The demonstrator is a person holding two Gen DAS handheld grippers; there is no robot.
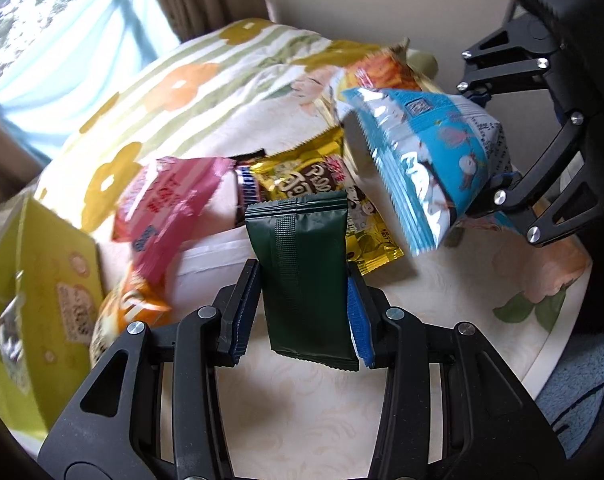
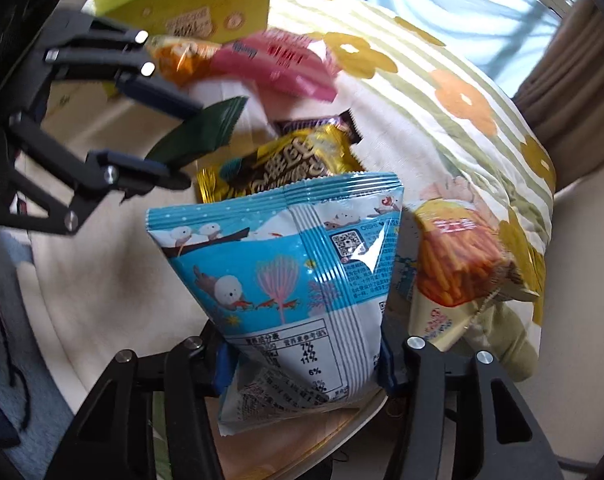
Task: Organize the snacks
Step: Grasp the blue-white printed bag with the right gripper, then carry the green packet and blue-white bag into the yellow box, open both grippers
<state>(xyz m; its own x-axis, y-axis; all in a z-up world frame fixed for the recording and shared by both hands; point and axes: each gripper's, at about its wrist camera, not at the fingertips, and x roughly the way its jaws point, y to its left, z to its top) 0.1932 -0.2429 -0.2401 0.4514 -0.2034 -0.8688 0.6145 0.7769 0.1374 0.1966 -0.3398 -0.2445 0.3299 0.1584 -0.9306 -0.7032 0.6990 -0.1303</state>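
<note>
Left gripper (image 1: 304, 300) pinches a dark green sachet (image 1: 304, 276); right gripper (image 2: 302, 364) clamps a blue snack bag (image 2: 286, 276) — its nutrition table legible only from the right wrist.

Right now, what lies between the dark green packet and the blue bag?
In the left wrist view, the gold snack packet lies on the table between the dark green packet and the blue bag; the right wrist view agrees.

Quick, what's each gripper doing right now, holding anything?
Left gripper: shut on the dark green packet.
Right gripper: shut on the blue snack bag.
</note>
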